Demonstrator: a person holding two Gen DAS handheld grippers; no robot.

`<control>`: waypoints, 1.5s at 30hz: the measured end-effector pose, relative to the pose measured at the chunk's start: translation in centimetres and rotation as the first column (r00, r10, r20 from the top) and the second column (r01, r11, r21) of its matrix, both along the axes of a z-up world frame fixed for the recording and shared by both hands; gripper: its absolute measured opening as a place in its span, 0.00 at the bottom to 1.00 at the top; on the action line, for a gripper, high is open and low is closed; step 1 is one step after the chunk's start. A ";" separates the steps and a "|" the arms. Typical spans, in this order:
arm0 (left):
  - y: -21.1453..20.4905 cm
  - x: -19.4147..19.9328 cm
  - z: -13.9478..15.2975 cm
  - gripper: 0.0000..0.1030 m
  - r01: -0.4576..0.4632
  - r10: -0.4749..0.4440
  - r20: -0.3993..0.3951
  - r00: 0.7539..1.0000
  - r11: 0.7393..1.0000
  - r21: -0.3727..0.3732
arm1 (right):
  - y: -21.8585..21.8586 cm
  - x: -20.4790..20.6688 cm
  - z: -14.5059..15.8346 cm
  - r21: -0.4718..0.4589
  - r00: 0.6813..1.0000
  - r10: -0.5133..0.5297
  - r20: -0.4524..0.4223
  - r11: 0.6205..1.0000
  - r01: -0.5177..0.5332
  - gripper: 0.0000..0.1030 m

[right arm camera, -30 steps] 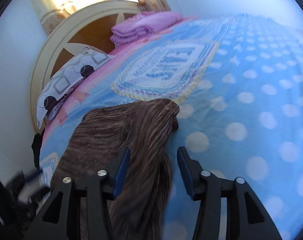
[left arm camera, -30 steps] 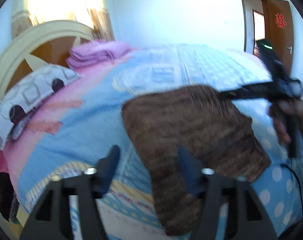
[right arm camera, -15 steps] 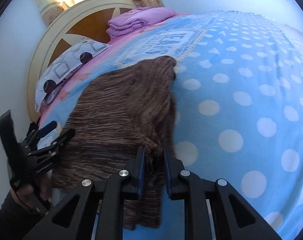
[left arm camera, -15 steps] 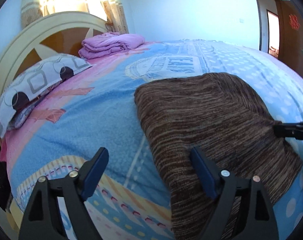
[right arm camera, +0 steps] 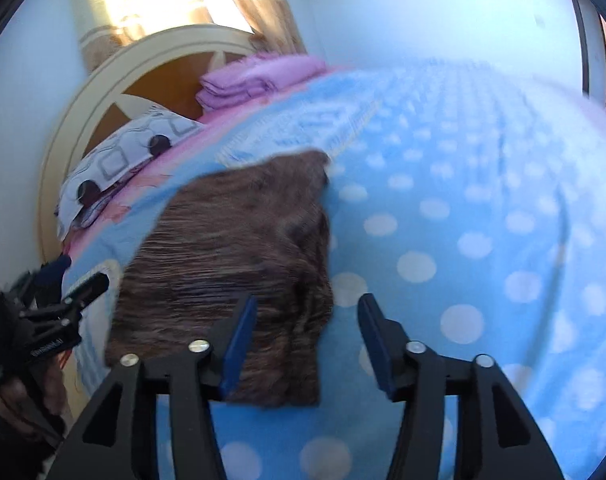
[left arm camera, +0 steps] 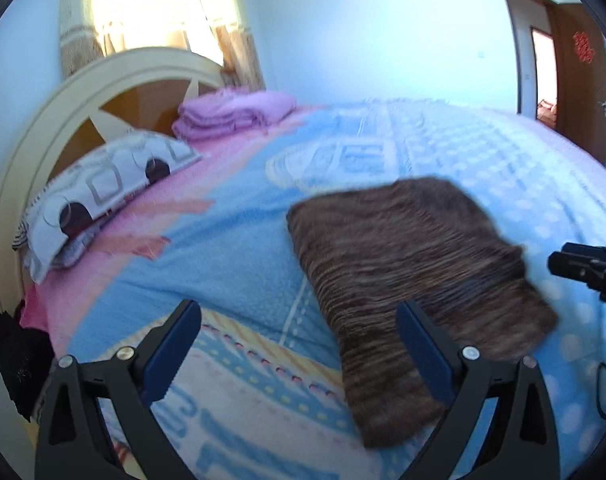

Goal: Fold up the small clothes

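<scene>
A wide bed [left arm camera: 239,264] fills both views, spread with a blue blanket that turns polka-dotted toward three o'clock and pink toward nine. At about eleven o'clock curves a cream and brown headboard [left arm camera: 115,92], with a patterned pillow [left arm camera: 103,188] below it and a stack of folded purple cloth [left arm camera: 235,114] toward twelve; a brown door [left arm camera: 575,80] stands at two o'clock. The brown striped knit garment [left arm camera: 407,256] lies flat on the blanket near the middle of the bed, seemingly already doubled over, its long edge running from centre down toward five o'clock in the left wrist view. It looks soft, light and floppy, a loose knit likely to sag and stretch if lifted by one point, so a pinch through all layers at a corner or along the near hem would probably serve best. The left gripper [left arm camera: 299,344] hangs over the blanket with its jaws spread wide, holding nothing. The right gripper [right arm camera: 307,340] is likewise parted and empty, its left finger above the garment's near right corner.
</scene>
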State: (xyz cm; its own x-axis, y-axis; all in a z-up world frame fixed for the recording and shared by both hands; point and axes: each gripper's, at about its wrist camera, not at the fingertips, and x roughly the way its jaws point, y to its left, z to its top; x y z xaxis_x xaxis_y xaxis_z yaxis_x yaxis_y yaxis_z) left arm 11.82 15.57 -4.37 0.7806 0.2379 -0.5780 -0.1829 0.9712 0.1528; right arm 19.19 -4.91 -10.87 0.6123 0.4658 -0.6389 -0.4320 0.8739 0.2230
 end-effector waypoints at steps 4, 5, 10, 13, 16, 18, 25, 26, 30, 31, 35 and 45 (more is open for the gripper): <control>-0.1 -1.6 2.6 1.00 0.015 -0.012 0.069 0.998 0.999 -0.035 | 0.7 -3.4 3.4 -0.013 0.994 0.039 0.098 0.999 -0.038 0.61; -0.3 -1.7 3.1 1.00 0.023 -0.020 0.078 0.997 0.999 -0.042 | 0.8 -3.9 3.9 -0.016 0.993 0.040 0.113 0.999 -0.038 0.61; -0.9 -2.3 4.3 1.00 0.055 -0.050 0.112 0.992 0.997 -0.045 | 1.0 -6.6 6.4 -0.015 0.981 0.042 0.189 0.999 -0.039 0.63; -0.9 -2.3 4.4 1.00 0.056 -0.051 0.112 0.992 0.997 -0.047 | 1.4 -7.5 7.1 -0.020 0.975 0.048 0.217 0.999 -0.045 0.64; -0.8 -2.3 4.4 1.00 0.053 -0.047 0.112 0.993 0.997 -0.052 | 1.7 -8.1 7.6 -0.019 0.971 0.059 0.230 0.998 -0.056 0.64; -0.9 -2.5 4.5 1.00 0.051 -0.045 0.115 0.992 0.997 -0.053 | 1.9 -8.1 7.7 -0.020 0.971 0.058 0.233 0.998 -0.055 0.64; -1.0 -2.7 4.4 1.00 0.053 -0.047 0.112 0.993 0.997 -0.051 | 2.0 -8.5 7.6 -0.018 0.971 0.053 0.231 0.999 -0.050 0.64; -1.0 -2.7 4.4 1.00 0.053 -0.047 0.112 0.993 0.997 -0.051 | 2.0 -8.5 7.6 -0.016 0.972 0.052 0.230 0.999 -0.050 0.64; -1.0 -2.7 4.4 1.00 0.052 -0.046 0.113 0.993 0.997 -0.053 | 1.9 -8.5 7.6 -0.017 0.972 0.055 0.231 0.998 -0.052 0.64; -1.0 -2.7 4.4 1.00 0.053 -0.046 0.112 0.993 0.997 -0.054 | 1.9 -8.4 7.5 -0.017 0.971 0.055 0.231 0.998 -0.053 0.64; -1.1 -2.7 4.2 1.00 0.052 -0.046 0.111 0.993 0.997 -0.054 | 1.9 -8.6 7.4 -0.016 0.972 0.057 0.226 0.998 -0.055 0.64; -1.1 -2.7 4.3 1.00 0.054 -0.048 0.110 0.993 0.997 -0.055 | 1.9 -8.7 7.3 -0.013 0.973 0.058 0.223 0.998 -0.056 0.64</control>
